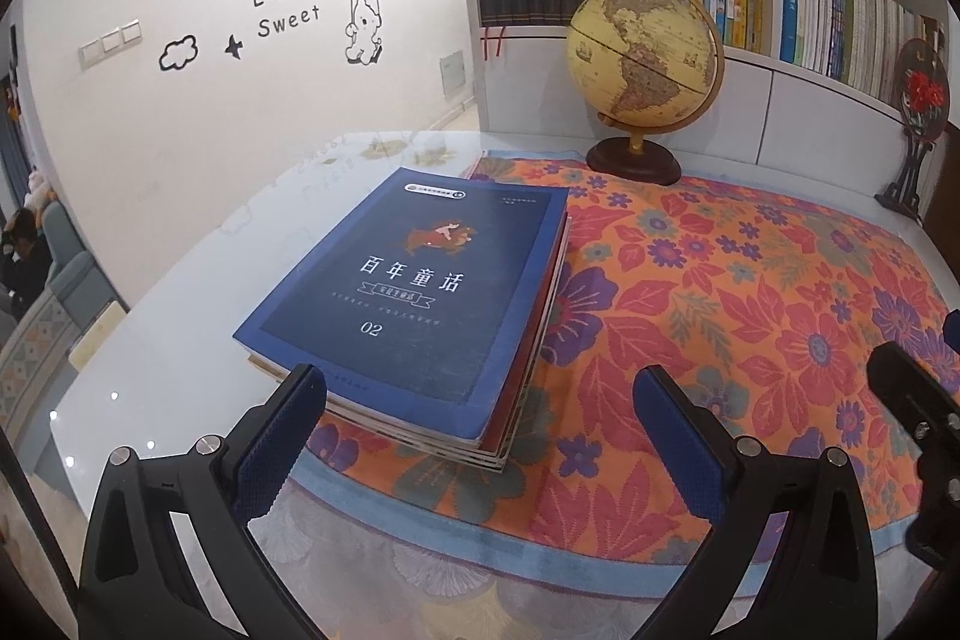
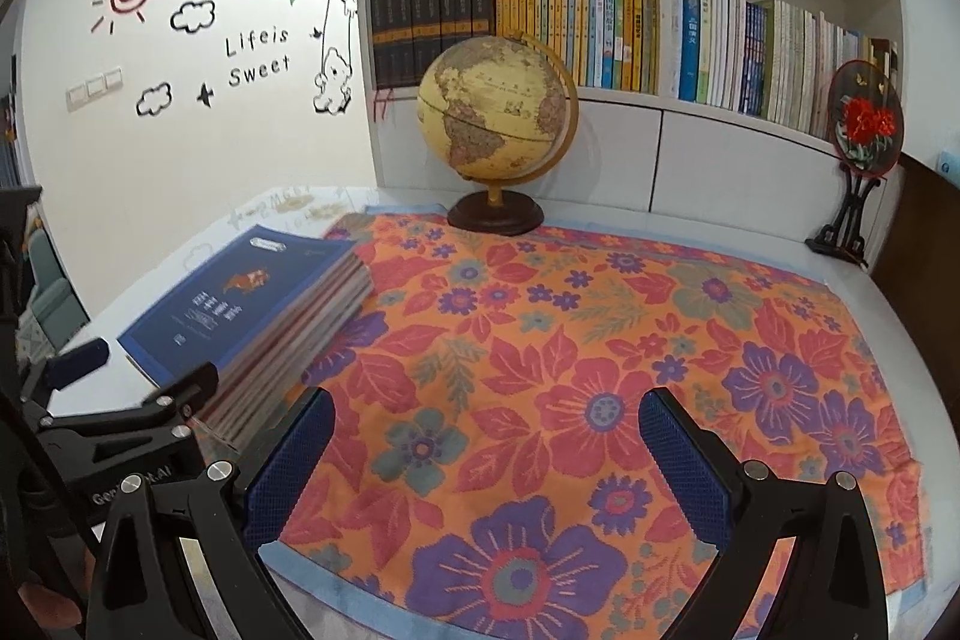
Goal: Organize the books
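Stack of books [image 1: 414, 304] lies squared on the table [image 1: 180, 340], straddling the left edge of the floral cloth [image 2: 600, 370]. Left claw [image 1: 480, 436] stands apart at the stack's near corner; right claw [image 2: 486, 460] apart over bare cloth. Scene fits a stack just gathered or one awaiting shelving. Globe [image 2: 498, 112] apparently blocks the bookshelf [image 2: 657, 10]; open room lies rightward.

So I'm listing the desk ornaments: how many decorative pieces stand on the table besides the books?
2. The globe stands at the back edge of the floral cloth; the embroidered fan on its stand is at the far right corner. Others may sit out of view.
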### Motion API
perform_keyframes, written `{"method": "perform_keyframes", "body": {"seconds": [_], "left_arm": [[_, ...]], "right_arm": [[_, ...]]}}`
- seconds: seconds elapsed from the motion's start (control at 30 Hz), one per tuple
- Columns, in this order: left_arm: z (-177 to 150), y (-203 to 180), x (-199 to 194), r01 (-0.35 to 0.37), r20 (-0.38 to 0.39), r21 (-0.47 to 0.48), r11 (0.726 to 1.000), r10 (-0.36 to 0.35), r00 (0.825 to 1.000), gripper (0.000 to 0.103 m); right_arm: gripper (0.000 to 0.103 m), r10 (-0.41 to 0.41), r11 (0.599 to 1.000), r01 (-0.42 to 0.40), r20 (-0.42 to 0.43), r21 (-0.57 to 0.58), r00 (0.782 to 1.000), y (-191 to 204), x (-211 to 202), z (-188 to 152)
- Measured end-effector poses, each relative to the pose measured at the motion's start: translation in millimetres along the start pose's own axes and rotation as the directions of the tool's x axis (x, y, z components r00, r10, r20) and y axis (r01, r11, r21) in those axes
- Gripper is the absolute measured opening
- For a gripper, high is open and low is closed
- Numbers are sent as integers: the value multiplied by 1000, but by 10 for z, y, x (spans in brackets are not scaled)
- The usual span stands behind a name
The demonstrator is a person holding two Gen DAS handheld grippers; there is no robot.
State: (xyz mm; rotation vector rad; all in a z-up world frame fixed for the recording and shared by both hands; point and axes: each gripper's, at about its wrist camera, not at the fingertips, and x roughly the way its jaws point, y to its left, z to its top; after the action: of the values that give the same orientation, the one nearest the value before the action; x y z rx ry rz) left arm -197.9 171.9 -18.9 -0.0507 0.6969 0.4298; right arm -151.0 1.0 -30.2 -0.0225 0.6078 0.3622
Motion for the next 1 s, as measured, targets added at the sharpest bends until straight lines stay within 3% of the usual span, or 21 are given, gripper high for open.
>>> {"method": "perform_keyframes", "body": {"seconds": [0.17,1.0], "left_arm": [[10,29,26,-9,2,-10,1000,9,1000,103],[-30,-59,134,5,-12,5,1000,-5,1000,103]], "right_arm": [[101,24,1000,-25,59,17,998,-20,-40,18],[101,6,1000,-6,5,24,1000,-35,123,-33]]}}
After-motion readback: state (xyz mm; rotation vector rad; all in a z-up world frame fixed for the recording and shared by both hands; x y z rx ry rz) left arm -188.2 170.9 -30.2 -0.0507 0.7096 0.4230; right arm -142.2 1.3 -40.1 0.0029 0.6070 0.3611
